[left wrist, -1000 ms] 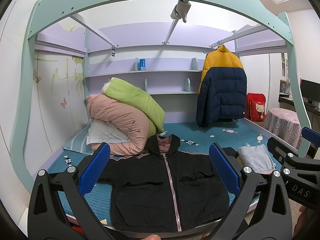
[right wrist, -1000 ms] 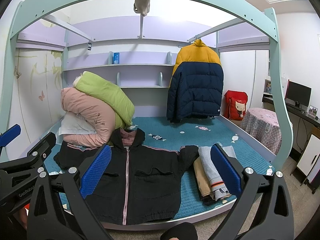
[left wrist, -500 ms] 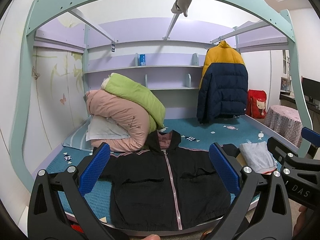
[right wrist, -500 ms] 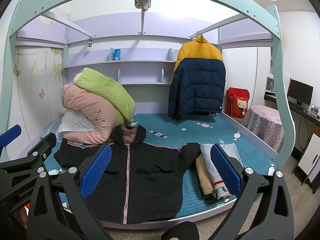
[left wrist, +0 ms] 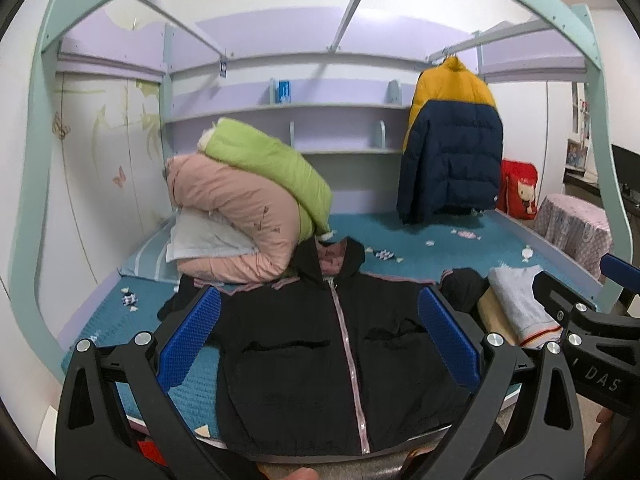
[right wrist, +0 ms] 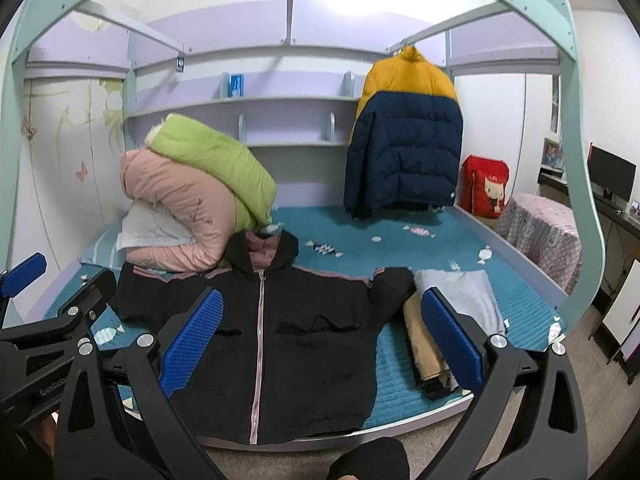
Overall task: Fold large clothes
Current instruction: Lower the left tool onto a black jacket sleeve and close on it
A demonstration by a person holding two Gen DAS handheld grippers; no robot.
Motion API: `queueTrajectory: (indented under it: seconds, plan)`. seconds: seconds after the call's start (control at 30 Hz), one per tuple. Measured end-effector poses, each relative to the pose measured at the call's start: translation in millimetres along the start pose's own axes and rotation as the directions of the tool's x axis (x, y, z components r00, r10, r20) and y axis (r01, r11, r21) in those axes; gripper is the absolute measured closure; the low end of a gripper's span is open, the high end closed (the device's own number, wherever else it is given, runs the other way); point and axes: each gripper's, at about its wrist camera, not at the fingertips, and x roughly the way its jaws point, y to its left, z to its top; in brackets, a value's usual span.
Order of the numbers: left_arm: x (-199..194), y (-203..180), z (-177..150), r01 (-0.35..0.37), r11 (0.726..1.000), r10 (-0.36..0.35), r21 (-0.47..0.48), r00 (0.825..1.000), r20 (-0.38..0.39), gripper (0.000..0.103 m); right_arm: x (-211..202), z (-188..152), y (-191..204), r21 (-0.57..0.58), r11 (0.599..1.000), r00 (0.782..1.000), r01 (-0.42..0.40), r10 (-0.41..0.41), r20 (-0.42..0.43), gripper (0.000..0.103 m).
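A black hooded jacket (left wrist: 320, 356) (right wrist: 280, 344) with a pink zip lies flat, front up, on the teal bed, hem at the near edge and sleeves spread to both sides. My left gripper (left wrist: 318, 338) hovers open in front of the jacket's chest, holding nothing. My right gripper (right wrist: 320, 332) is open too, above the jacket's right half, and it also shows at the right edge of the left wrist view. Neither gripper touches the cloth.
Folded clothes (right wrist: 456, 312) (left wrist: 516, 304) are stacked on the bed right of the jacket. Pink and green bedding (left wrist: 248, 204) is piled at the back left. A yellow and navy puffer jacket (right wrist: 404, 148) hangs at the back right. A covered stool (right wrist: 540, 240) stands beside the bed.
Both grippers have moved closer to the bed and tilted down a little, so the jacket fills more of each view. Jaws stay open.
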Motion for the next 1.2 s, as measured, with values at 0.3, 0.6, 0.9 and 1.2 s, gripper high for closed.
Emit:
queueTrajectory:
  seconds: [0.3,0.6,0.9,1.2]
  plan:
    - [105,30,-36,-0.092,0.996,0.091,0.002,0.982,-0.168,0.004,103,-31,38,-0.051,0.997,0.98,-0.066,0.055,-0.192,0.007]
    - [248,133,-101,-0.108,0.981,0.025,-0.161,0.894,-0.448,0.004,233,-73,105,-0.065,0.979,0.915,-0.194,0.156,-0.372,0.007]
    - [350,300,-160,-0.205,0.914,-0.005,-0.35,0.857,-0.515,0.004,362,-103,176,0.014,0.944,0.815,-0.33,0.292,-0.501,0.007]
    - [437,468,-181,-0.376,0.813,0.079,-0.443,0.827,-0.557,0.004,439,-99,249,-0.029,0.927,0.832,-0.375,0.322,-0.452,0.007]
